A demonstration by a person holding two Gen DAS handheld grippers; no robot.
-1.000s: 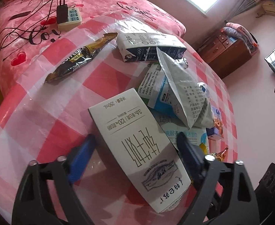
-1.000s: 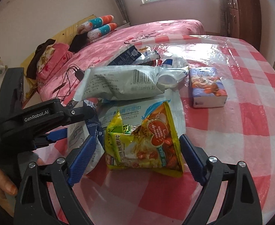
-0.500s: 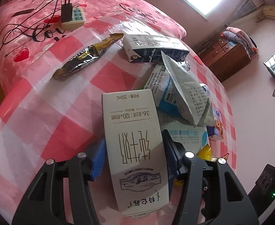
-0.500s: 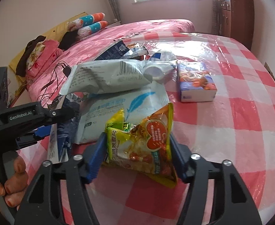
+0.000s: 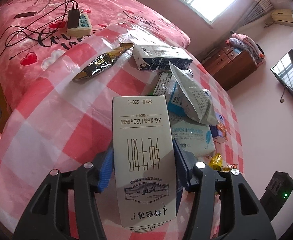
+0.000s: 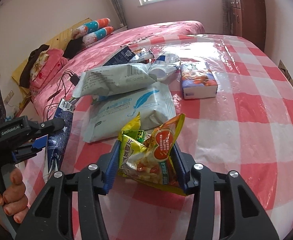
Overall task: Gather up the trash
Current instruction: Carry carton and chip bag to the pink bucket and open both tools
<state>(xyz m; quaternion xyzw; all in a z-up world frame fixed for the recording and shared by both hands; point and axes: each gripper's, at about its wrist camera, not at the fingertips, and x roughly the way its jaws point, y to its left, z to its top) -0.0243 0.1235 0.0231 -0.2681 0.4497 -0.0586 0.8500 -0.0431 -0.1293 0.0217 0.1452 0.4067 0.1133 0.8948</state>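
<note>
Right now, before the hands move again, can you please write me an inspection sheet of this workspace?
Surface: pink-and-white checked plastic-covered table, beside a pink bed.
Job's things: white 250 mL milk carton; crumpled yellow snack bag.
Clutter: grey foil bag, white wet-wipes pack, blue tissue box, dark blue carton, black-gold coffee sachet.
Grippers: left hand-held gripper shut on the carton; right hand-held gripper shut on the snack bag.
Cables: black cords and a cream power strip on the bed.
Surroundings: window, brown wooden dresser, black TV screen.
</note>
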